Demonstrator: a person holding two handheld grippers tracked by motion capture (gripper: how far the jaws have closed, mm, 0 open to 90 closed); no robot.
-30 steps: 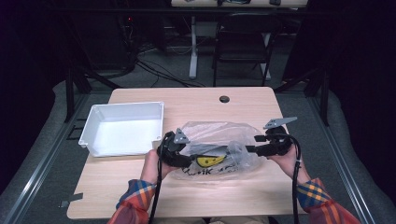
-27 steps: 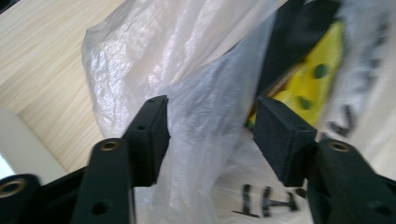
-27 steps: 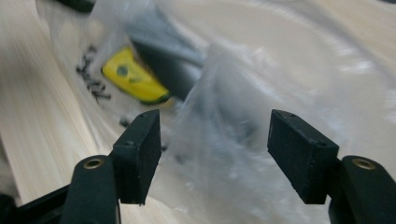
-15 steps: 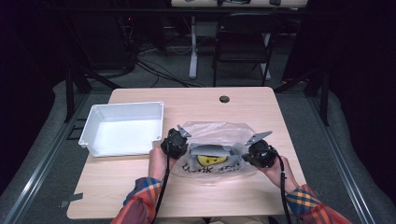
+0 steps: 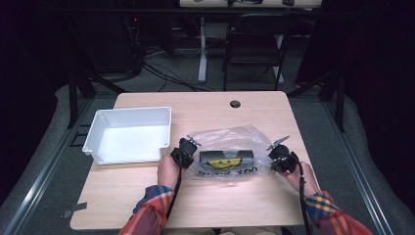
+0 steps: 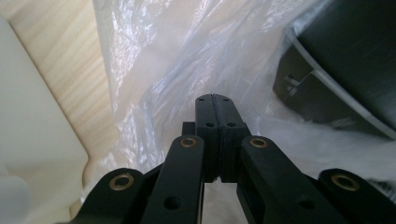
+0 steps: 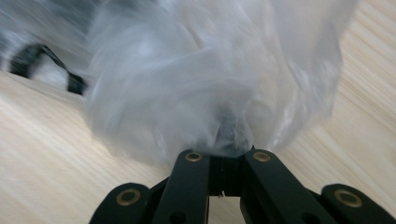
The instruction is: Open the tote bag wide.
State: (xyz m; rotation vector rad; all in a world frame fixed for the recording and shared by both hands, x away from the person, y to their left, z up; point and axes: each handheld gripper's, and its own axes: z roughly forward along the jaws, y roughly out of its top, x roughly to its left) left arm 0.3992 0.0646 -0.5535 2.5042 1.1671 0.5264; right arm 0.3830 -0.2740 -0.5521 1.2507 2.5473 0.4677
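Observation:
A clear plastic bag point(image 5: 230, 137) lies on the wooden table point(image 5: 147, 196), with a dark box point(image 5: 226, 157) bearing a yellow label inside it. My left gripper point(image 5: 188, 149) is at the bag's left edge. Its jaws have just closed, and in the left gripper view the gripper point(image 6: 212, 99) stands shut with the bag's film point(image 6: 177, 56) pinched at its tips, the dark box point(image 6: 345, 70) to its right. My right gripper point(image 5: 274, 155) is at the bag's right edge. In the right gripper view it point(image 7: 224, 156) is shut on bunched film of the bag point(image 7: 210, 70).
A white empty tray point(image 5: 95, 142) stands left of the bag, its corner point(image 6: 28, 140) close beside my left gripper. A black round grommet point(image 5: 235, 104) sits near the table's far edge. Beyond the table stands a dark chair point(image 5: 254, 44). Bare tabletop lies in front of the bag.
Both grippers have come down and inward to the bag's two side edges and gone from open to shut on the film. The bag has settled flatter on the table.

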